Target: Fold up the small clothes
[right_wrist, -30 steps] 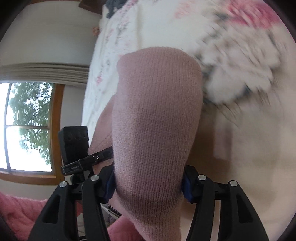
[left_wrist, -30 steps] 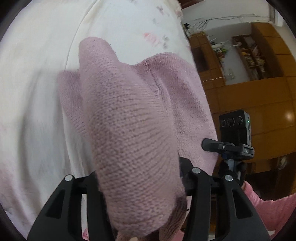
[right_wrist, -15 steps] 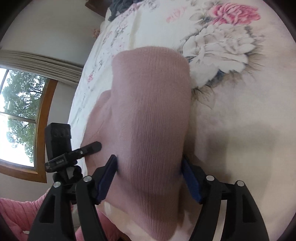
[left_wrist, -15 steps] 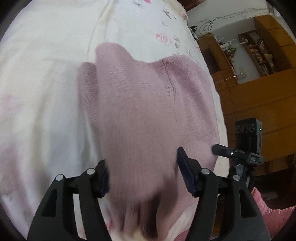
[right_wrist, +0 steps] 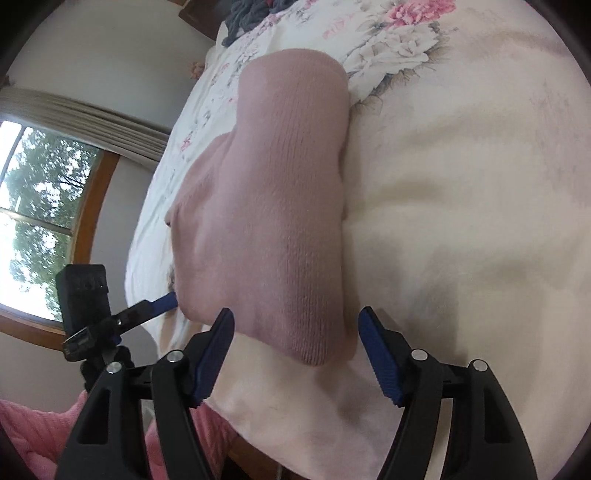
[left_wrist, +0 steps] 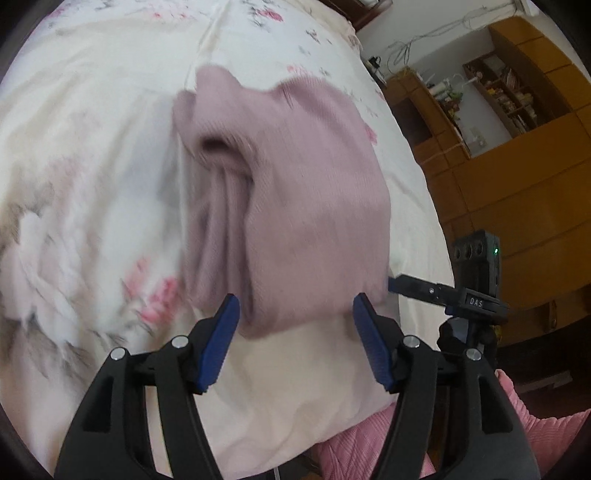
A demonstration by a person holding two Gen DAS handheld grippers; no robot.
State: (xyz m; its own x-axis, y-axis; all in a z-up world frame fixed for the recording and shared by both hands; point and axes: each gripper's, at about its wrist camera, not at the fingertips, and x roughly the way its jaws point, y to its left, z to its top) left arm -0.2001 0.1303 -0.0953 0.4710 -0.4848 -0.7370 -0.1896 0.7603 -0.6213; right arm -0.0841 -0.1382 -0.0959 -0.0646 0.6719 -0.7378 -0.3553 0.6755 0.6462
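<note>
On the bed (left_wrist: 92,184), pink knit sweater (left_wrist: 295,192): soft, light, floppy; pinch the near folded hem. Left gripper (left_wrist: 295,321) and right gripper (right_wrist: 295,332) both spread, empty.

soft daylight from window (right_wrist: 40,206); left view motion-blurred, fisheye-warped edges.

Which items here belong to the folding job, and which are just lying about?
Part of the job:
- pink knit garment, lying folded on the floral bedspread
- left gripper, jaws open
- right gripper, jaws open

Just lying about:
- dark clothing at the far end of the bed
- wooden shelving
- window
</note>
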